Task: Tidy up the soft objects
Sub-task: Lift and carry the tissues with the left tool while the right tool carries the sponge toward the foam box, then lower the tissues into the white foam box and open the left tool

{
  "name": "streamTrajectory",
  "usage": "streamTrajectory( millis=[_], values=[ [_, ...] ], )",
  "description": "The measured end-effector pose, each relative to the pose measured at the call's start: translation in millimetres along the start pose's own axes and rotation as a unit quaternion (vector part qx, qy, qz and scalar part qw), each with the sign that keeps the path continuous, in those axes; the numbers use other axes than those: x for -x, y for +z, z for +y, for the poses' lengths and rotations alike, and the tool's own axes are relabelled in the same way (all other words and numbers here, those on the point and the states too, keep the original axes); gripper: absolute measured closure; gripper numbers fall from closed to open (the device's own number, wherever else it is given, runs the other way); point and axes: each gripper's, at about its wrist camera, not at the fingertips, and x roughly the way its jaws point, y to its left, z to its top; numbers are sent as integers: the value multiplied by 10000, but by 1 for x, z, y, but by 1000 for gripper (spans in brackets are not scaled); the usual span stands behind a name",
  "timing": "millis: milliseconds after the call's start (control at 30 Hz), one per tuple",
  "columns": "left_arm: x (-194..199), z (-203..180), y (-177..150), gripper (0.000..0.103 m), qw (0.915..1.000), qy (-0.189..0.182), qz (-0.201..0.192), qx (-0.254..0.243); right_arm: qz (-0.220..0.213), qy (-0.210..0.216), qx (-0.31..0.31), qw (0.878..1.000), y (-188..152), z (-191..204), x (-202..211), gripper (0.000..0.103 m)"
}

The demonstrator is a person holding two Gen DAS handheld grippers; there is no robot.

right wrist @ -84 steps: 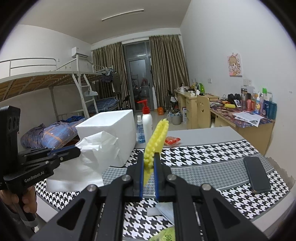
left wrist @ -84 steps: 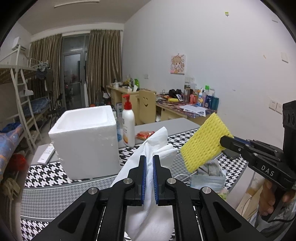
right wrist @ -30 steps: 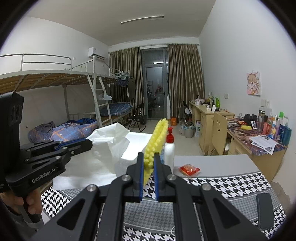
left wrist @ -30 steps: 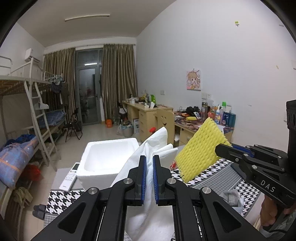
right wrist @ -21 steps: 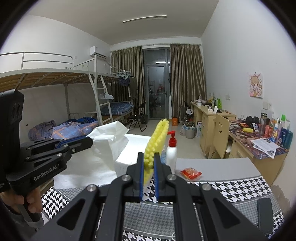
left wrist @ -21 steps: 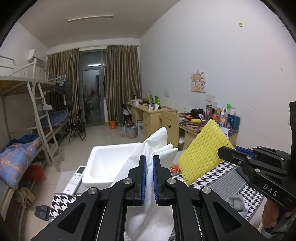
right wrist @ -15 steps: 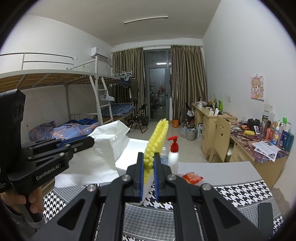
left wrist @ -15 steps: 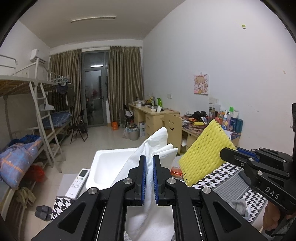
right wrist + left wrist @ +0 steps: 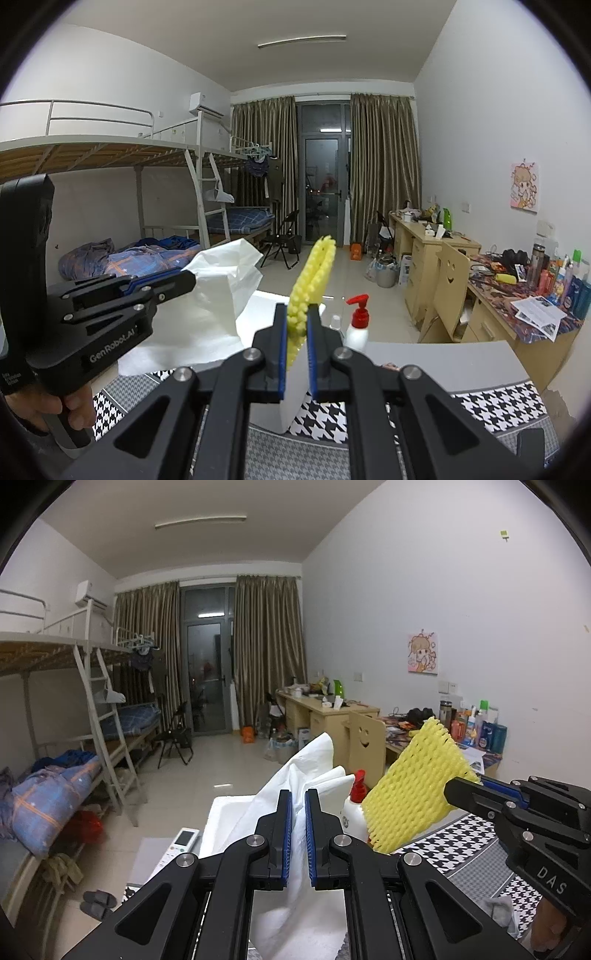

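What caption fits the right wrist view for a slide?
Right gripper shut on yellow foam net, left gripper holding white tissue beside it, above the white foam box.

Your left gripper (image 9: 298, 805) sits to the left of your right gripper (image 9: 297, 321), both raised above the houndstooth-patterned table (image 9: 491, 406). The crumpled white paper sheet (image 9: 306, 775) stands between your left jaws; the yellow foam mesh sleeve (image 9: 413, 790) stands between your right jaws, just beside it. Beyond them on the table sits the white foam box (image 9: 229, 816), with the red-capped white pump bottle (image 9: 357, 328) to its right. Bunk beds (image 9: 110, 206) line the left wall, wooden desks (image 9: 436, 240) the right.
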Motion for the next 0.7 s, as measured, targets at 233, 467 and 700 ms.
streamTrajectory(
  millis=[233,467,700],
  values=[
    [-13,6,6,95,9999,123,39,12,21,-3,70,10000,7,2,-12,91],
    [-24,5,12,95,9996,261,69,73,64,15,69,10000,13,0,-23,91],
    [-45,8,11,95,9989,427,185,115,136,41,45,9999,16,-2,-37,91]
  ],
)
